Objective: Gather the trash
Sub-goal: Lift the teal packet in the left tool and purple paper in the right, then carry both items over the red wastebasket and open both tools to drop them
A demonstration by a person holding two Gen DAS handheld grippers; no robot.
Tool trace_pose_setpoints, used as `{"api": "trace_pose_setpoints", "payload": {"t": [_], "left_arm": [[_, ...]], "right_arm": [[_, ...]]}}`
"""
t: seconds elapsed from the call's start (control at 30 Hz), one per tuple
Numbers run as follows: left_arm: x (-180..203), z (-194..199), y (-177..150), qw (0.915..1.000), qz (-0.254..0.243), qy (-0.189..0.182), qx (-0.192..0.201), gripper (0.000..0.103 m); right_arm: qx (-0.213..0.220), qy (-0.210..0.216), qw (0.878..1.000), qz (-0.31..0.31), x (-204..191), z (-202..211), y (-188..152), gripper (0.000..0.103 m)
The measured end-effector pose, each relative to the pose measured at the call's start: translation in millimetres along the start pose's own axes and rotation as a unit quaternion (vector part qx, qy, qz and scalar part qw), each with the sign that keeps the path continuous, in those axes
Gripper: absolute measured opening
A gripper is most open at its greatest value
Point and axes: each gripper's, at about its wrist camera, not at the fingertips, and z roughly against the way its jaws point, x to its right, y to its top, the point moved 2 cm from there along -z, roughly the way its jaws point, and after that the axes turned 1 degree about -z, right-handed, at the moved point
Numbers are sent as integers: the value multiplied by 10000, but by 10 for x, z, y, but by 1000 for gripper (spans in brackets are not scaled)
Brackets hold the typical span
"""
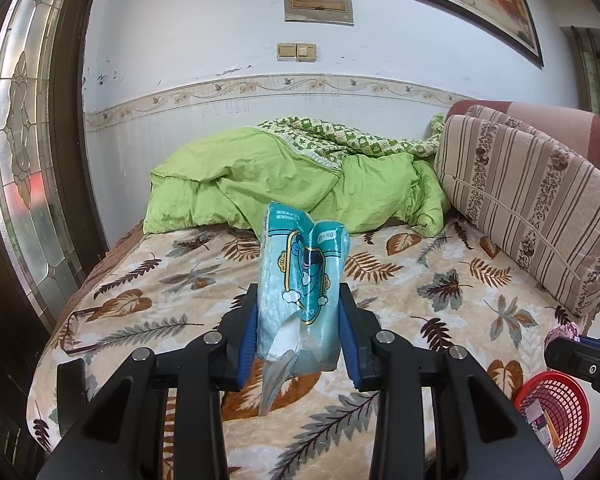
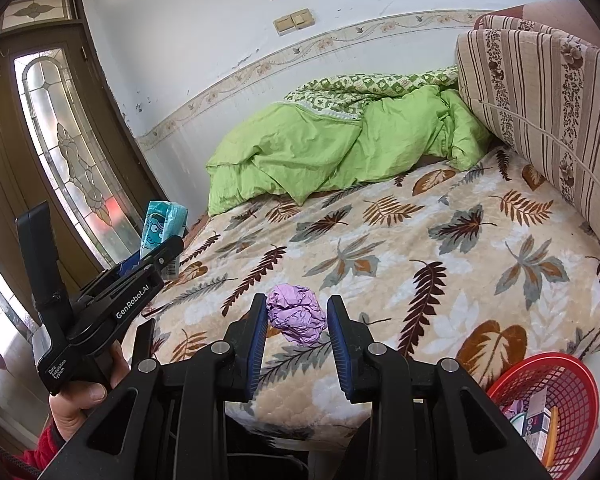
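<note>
Left fingers: your left gripper [image 1: 298, 320] pinches a teal tissue pack [image 1: 300, 280], both blue pads pressed into its sides.
Right fingers: your right gripper [image 2: 297, 330] is spread, with a crumpled purple paper ball [image 2: 297, 314] between the pads; whether either pad touches it is hard to tell from this angle.
Pack axis: you hold it with its long axis running away from the fingers, far end up toward the wall, torn end toward the camera.
Ball place: it seems to lie on the bed's leaf-print cover [image 2: 380, 264], near the front edge.
Basket: a red mesh basket [image 2: 572, 376] sits low to your right beside the bed, with small boxes inside.
Room: green quilt [image 1: 284, 184] bunched at the wall, striped cushions [image 1: 532, 200] on the right, glass-panelled door [image 1: 24, 140] on the left.
</note>
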Motion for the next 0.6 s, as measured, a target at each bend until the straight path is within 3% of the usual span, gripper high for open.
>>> {"api": "trace_pose_setpoints", "payload": {"t": [0.6], "left_arm": [[358,-6,-22,9985,-402,-367,-69,35]], "right_arm": [[195,-48,9994,-277,259,217,-18,32]]}}
